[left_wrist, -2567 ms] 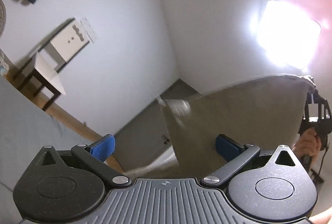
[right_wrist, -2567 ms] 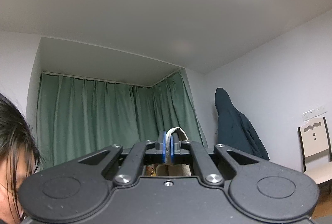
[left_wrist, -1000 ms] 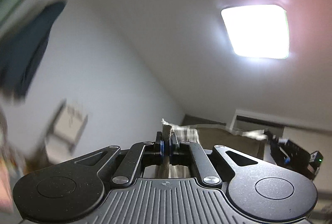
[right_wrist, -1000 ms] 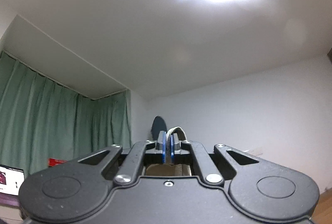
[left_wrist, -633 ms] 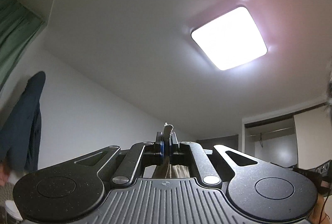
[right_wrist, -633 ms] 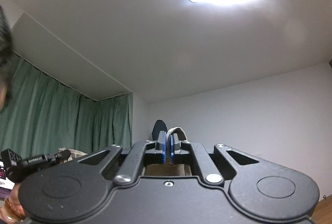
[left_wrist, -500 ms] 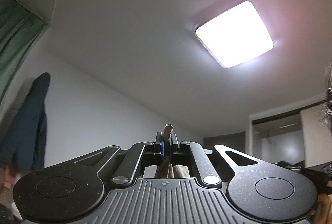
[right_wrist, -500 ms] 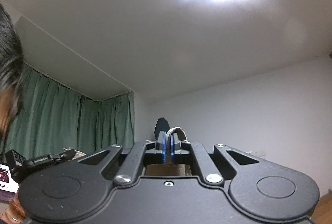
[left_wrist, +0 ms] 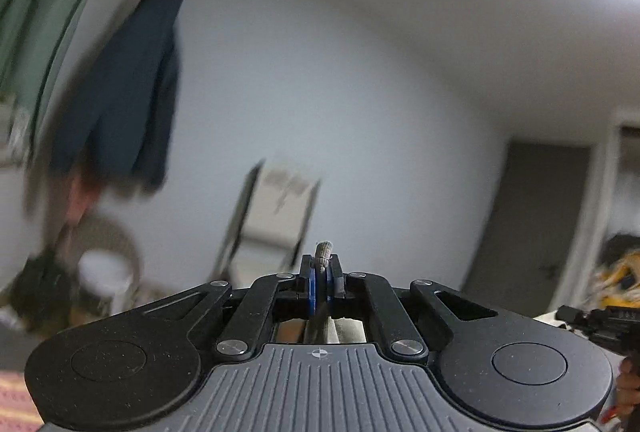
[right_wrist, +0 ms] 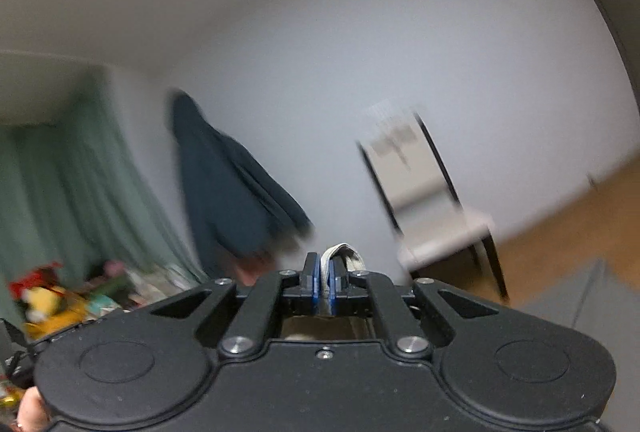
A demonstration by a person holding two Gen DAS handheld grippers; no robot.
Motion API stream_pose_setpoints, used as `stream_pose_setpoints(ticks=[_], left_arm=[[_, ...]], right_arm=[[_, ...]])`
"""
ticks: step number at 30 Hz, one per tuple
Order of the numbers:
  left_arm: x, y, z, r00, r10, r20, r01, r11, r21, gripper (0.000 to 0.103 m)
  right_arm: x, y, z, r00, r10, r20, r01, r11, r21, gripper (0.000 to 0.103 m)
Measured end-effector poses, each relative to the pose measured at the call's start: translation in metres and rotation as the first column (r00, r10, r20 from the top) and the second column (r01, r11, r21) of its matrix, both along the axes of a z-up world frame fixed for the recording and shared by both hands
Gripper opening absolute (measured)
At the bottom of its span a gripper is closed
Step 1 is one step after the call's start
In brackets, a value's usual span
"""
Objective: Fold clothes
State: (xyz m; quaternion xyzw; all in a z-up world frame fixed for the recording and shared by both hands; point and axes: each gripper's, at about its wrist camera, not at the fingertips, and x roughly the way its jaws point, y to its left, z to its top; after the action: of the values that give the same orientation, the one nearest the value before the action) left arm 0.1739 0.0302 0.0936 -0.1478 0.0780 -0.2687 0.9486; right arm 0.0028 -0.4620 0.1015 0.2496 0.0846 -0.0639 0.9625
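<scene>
My left gripper [left_wrist: 321, 272] is shut on a pinch of beige garment [left_wrist: 323, 252], whose edge pokes up between the blue pads; more of the cloth hangs out of sight under the gripper body. My right gripper [right_wrist: 325, 278] is shut on another part of the beige garment [right_wrist: 343, 254], where a pale hem loops over the right pad. Both grippers are held up in the air and face the white wall. The right gripper [left_wrist: 600, 320] and the hand holding it show at the right edge of the left wrist view.
A dark blue coat [left_wrist: 120, 92] [right_wrist: 228, 192] hangs on the wall. A white chair [left_wrist: 276, 208] [right_wrist: 424, 192] stands against it. Green curtains [right_wrist: 60, 172] are at the left, a grey door [left_wrist: 532, 224] at the right, wooden floor [right_wrist: 560, 232] below, clutter [right_wrist: 52, 300] at the lower left.
Both grippers have tipped down from the ceiling toward the wall, coat and chair, and the background is blurred by the motion. Each stays shut on the beige garment.
</scene>
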Motion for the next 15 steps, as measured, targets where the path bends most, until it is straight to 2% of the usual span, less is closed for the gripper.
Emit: stream_pose_setpoints(ticks=[3, 5, 6, 7, 9, 10, 11, 13, 14, 15], left_arm=[[0.078, -0.038, -0.065, 0.989, 0.077, -0.130, -0.068, 0.995, 0.069, 0.005], [0.122, -0.063, -0.106, 0.957, 0.133, -0.260, -0.124, 0.991, 0.052, 0.005], [0.142, -0.072, -0.131, 0.938, 0.158, -0.308, -0.143, 0.987, 0.069, 0.005], [0.158, -0.084, -0.154, 0.918, 0.184, -0.351, -0.161, 0.982, 0.096, 0.005], [0.184, -0.109, -0.192, 0.890, 0.232, -0.392, -0.158, 0.965, 0.211, 0.005], [0.194, -0.116, -0.205, 0.879, 0.245, -0.408, -0.149, 0.956, 0.253, 0.005], [0.203, -0.122, -0.218, 0.868, 0.259, -0.423, -0.138, 0.946, 0.294, 0.005], [0.208, -0.117, -0.223, 0.860, 0.264, -0.435, -0.140, 0.945, 0.297, 0.005], [0.208, -0.111, -0.222, 0.863, 0.252, -0.438, -0.138, 0.952, 0.274, 0.005], [0.205, -0.105, -0.222, 0.868, 0.229, -0.440, -0.129, 0.961, 0.245, 0.005]], right_arm=[[0.089, -0.026, -0.076, 0.987, -0.043, -0.156, 0.052, 0.997, 0.055, 0.005], [0.141, -0.036, -0.133, 0.955, -0.099, -0.281, 0.117, 0.992, 0.051, 0.005], [0.160, -0.041, -0.160, 0.935, -0.103, -0.340, 0.138, 0.987, 0.081, 0.005], [0.175, -0.047, -0.187, 0.913, -0.110, -0.393, 0.168, 0.979, 0.116, 0.005], [0.192, -0.060, -0.235, 0.872, -0.109, -0.477, 0.221, 0.957, 0.186, 0.008], [0.190, -0.064, -0.250, 0.865, -0.111, -0.490, 0.251, 0.940, 0.231, 0.009], [0.184, -0.071, -0.261, 0.888, -0.099, -0.450, 0.259, 0.915, 0.310, 0.011], [0.165, -0.086, -0.270, 0.932, -0.079, -0.353, 0.241, 0.863, 0.444, 0.022], [0.159, -0.091, -0.270, 0.947, -0.070, -0.314, 0.224, 0.843, 0.489, 0.041], [0.152, -0.094, -0.265, 0.948, -0.100, -0.303, 0.244, 0.840, 0.486, 0.064]])
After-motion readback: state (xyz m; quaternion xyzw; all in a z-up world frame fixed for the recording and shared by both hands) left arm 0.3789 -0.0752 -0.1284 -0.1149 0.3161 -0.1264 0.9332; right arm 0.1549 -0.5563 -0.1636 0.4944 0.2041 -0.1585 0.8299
